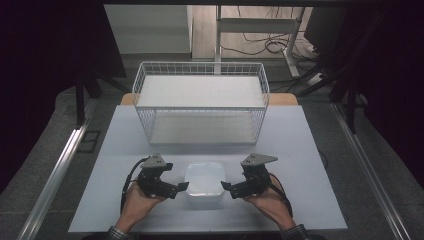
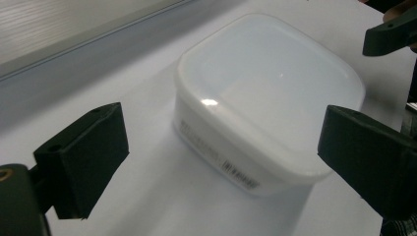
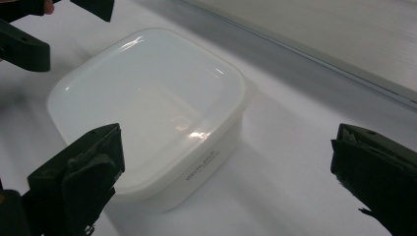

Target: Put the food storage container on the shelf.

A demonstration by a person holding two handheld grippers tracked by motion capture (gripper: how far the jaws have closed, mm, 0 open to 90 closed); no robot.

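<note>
The white, rounded-square plastic box point(image 1: 204, 182) sits lid-up, without clear long axis, between spread left gripper point(image 1: 181, 188) and spread right gripper point(image 1: 227, 188).

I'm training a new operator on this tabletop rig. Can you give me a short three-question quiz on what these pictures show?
1. True or false: the lid is on the white container.
2. Which stands beyond the container: A) a wire basket, B) a red bucket, C) a stack of plates?
3. Fill in: both the left gripper and the right gripper have their jaws ____, one on either side of the container.

Key: 1 true; 2 A; 3 open.
</note>
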